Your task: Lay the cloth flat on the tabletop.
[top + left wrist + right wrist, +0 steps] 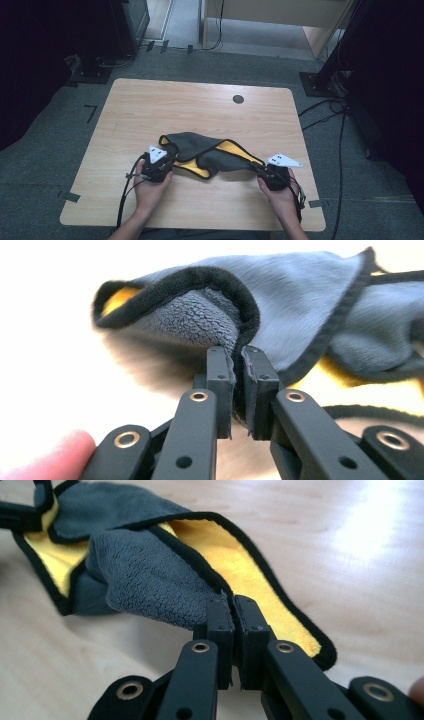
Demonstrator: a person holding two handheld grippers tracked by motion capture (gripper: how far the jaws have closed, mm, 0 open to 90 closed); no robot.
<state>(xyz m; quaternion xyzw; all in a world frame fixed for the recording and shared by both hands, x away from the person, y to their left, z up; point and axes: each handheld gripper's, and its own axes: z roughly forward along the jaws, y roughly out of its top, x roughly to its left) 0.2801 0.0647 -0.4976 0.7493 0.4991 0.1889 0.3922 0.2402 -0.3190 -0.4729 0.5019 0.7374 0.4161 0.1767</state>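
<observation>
A grey cloth (202, 147) with a yellow underside and black trim lies crumpled near the front middle of the wooden table (200, 110). My left gripper (162, 162) holds the cloth's left end; in the left gripper view the jaws (239, 355) pinch the black-trimmed edge of the cloth (280, 305). My right gripper (262, 172) holds the right end; in the right gripper view its jaws (233, 602) are shut on the trimmed edge of the cloth (145, 575), with the yellow side (235, 565) facing up beside them.
A small dark round grommet (238, 99) sits in the table near its far edge. Cables (325, 112) trail over the carpet at the right, and dark stands (95, 70) rise beyond the far corners.
</observation>
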